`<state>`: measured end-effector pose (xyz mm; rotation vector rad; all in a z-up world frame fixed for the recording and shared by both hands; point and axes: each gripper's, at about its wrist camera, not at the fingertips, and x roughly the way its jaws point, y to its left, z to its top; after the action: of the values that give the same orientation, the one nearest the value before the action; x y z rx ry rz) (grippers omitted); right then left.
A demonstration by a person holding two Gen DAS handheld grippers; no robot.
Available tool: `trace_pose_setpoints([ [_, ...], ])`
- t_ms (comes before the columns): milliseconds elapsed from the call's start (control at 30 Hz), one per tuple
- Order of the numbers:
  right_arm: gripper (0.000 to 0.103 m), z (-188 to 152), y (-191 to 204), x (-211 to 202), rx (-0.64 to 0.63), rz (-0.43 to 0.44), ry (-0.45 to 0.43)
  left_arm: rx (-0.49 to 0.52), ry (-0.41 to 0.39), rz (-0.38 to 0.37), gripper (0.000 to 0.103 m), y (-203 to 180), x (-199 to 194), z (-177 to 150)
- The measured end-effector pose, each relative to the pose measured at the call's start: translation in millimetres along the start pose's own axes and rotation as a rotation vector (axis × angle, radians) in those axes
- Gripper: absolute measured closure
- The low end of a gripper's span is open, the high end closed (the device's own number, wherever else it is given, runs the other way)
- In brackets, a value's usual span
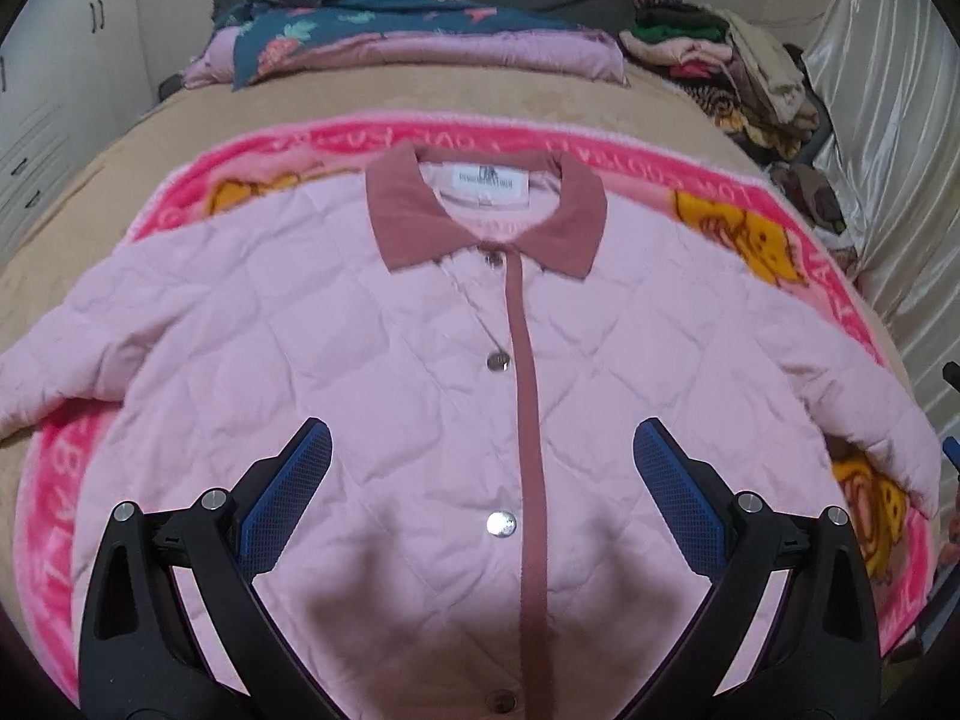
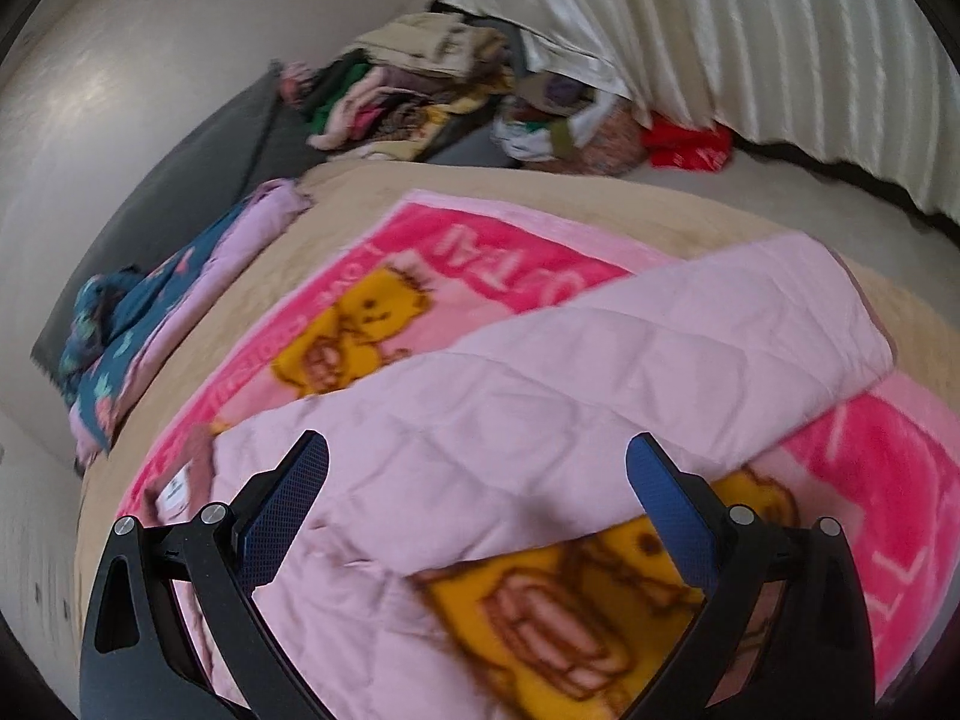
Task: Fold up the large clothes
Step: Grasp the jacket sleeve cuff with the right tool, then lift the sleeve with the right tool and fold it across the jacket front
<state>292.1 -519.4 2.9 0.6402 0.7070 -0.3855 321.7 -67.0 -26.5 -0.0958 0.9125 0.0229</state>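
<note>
A pale pink quilted jacket (image 1: 360,360) lies flat and face up on a bright pink cartoon blanket (image 1: 780,228), buttoned, with a dusty-rose collar (image 1: 570,222) and placket. Both sleeves spread outward. My left gripper (image 1: 480,450) hovers open above the lower front of the jacket, its blue pads (image 1: 288,492) wide apart and nothing between them. In the right wrist view, the jacket's right sleeve (image 2: 660,348) stretches toward the blanket's edge. My right gripper (image 2: 477,468) is open over the sleeve near the shoulder, holding nothing.
The blanket covers a beige bed (image 1: 150,138). Folded teal floral and lilac bedding (image 1: 420,36) sits at the head. Piles of clothes (image 2: 420,90) lie at the far corner, a red item (image 2: 690,147) beside them. A pale curtain (image 2: 750,30) hangs along the right side.
</note>
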Motion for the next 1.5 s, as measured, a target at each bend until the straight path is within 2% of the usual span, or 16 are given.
trace_pose_setpoints([
  [267,0.004,4,-68,26,0.212,-0.085,0.021,-0.011,0.043,0.0,0.008,0,22,-7],
  [433,0.004,6,-112,46,0.359,-0.14,0.045,-0.041,0.06,0.016,0.008,12,30,-8],
  [533,0.004,5,-133,60,0.431,-0.136,0.075,-0.056,0.07,0.026,0.008,19,33,-7],
  [900,0.005,22,-154,81,0.462,-0.098,0.014,-0.068,0.065,0.019,0.008,38,34,4],
  [933,0.008,24,-155,79,0.466,-0.091,0.003,-0.074,0.062,0.015,0.008,41,33,6],
  [967,0.018,26,-155,78,0.462,-0.089,-0.009,-0.078,0.058,0.013,0.008,42,33,7],
  [1000,0.034,29,-153,75,0.45,-0.088,-0.024,-0.082,0.053,0.014,0.008,44,32,8],
  [1033,0.044,33,-151,73,0.433,-0.076,-0.035,-0.089,0.048,0.016,0.008,48,30,10],
  [1067,0.061,36,-147,72,0.415,-0.05,-0.039,-0.094,0.045,0.017,0.008,50,29,12],
  [1100,0.069,40,-144,69,0.396,-0.032,-0.041,-0.096,0.044,0.02,0.008,52,27,14],
  [1200,0.08,53,-123,53,0.32,0.009,-0.075,-0.1,0.044,0.027,0.008,58,20,22],
  [1367,0.082,70,-67,19,0.159,0.092,-0.138,-0.105,0.013,0.048,0.008,74,5,37],
  [1500,0.083,74,-5,-11,-0.007,0.168,-0.194,-0.116,-0.013,0.059,0.008,89,-8,43],
])
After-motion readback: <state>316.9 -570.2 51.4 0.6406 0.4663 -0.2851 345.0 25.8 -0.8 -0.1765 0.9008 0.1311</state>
